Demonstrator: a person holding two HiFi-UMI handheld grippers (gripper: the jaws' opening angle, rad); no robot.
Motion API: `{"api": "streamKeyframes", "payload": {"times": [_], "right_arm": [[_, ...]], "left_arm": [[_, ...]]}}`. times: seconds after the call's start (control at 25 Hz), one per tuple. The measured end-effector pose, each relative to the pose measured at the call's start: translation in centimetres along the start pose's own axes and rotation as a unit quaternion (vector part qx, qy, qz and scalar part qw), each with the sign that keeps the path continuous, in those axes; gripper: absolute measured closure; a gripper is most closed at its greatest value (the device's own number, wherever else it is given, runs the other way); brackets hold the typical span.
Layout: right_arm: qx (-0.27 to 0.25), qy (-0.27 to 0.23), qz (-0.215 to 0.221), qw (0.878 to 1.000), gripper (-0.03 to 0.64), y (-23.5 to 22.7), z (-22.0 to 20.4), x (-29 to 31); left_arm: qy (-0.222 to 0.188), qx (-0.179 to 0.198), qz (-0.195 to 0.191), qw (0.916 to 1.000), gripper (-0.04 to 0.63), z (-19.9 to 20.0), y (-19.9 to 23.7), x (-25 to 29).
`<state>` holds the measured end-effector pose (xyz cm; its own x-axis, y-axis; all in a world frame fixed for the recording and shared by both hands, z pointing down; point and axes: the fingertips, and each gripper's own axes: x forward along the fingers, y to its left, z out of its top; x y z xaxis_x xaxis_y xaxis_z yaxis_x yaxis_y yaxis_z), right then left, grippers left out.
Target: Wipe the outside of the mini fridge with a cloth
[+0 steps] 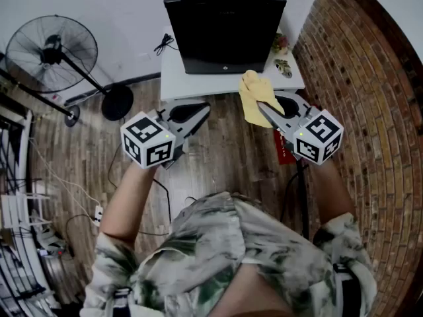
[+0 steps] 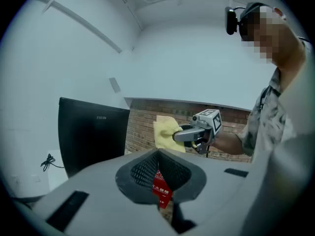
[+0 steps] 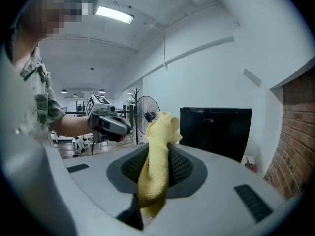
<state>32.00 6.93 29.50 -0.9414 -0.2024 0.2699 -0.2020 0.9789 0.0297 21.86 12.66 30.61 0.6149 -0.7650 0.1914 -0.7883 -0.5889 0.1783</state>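
Right gripper (image 3: 160,149) had the yellow cloth (image 3: 156,178) pinched between its jaws mid-frame, the cloth poking up past the tips. Left gripper (image 2: 158,152) was closed and empty. The mini fridge (image 1: 225,25) sat top centre.

Logo (image 3: 208,121) on mini fridge (image 3: 216,132) too small to read; cloth (image 1: 252,90) partly hidden behind right hand-held gripper (image 1: 262,108).

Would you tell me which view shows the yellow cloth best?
Right gripper view: the yellow cloth fills the centre, pinched in the right tool. The head view shows it from above; the left gripper view, small and distant.
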Motion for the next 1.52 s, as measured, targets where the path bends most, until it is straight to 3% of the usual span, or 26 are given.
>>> {"api": "streamKeyframes", "payload": {"times": [0.4,0.64,0.88,1.0,1.12,1.28,1.52], "right_arm": [[-0.065,0.023,0.027,0.997,0.523,-5.7,3.7,1.2],[-0.081,0.033,0.035,0.996,0.518,-10.3,9.1,5.1],[-0.123,0.033,-0.006,0.992,0.517,-16.0,16.4,12.6],[-0.141,0.043,-0.018,0.989,0.517,-18.0,19.7,17.4],[-0.149,0.054,-0.025,0.987,0.517,-19.6,22.2,22.8],[-0.166,0.082,-0.030,0.982,0.517,-20.8,23.4,29.8],[-0.187,0.143,-0.028,0.971,0.517,-23.6,21.6,36.7]], "left_arm": [[-0.006,-0.007,-0.026,0.9996,0.569,3.5,0.2,5.0],[0.005,0.000,-0.075,0.9972,0.568,5.9,3.5,7.3],[0.014,0.029,-0.144,0.9890,0.564,8.4,8.3,8.6],[0.022,0.041,-0.180,0.9825,0.500,9.5,10.4,8.8],[0.023,0.048,-0.199,0.9785,0.495,10.3,13.0,8.7],[0.025,0.054,-0.211,0.9757,0.495,10.8,16.0,8.3],[0.023,0.053,-0.216,0.9748,0.495,11.5,18.3,9.4]]}}
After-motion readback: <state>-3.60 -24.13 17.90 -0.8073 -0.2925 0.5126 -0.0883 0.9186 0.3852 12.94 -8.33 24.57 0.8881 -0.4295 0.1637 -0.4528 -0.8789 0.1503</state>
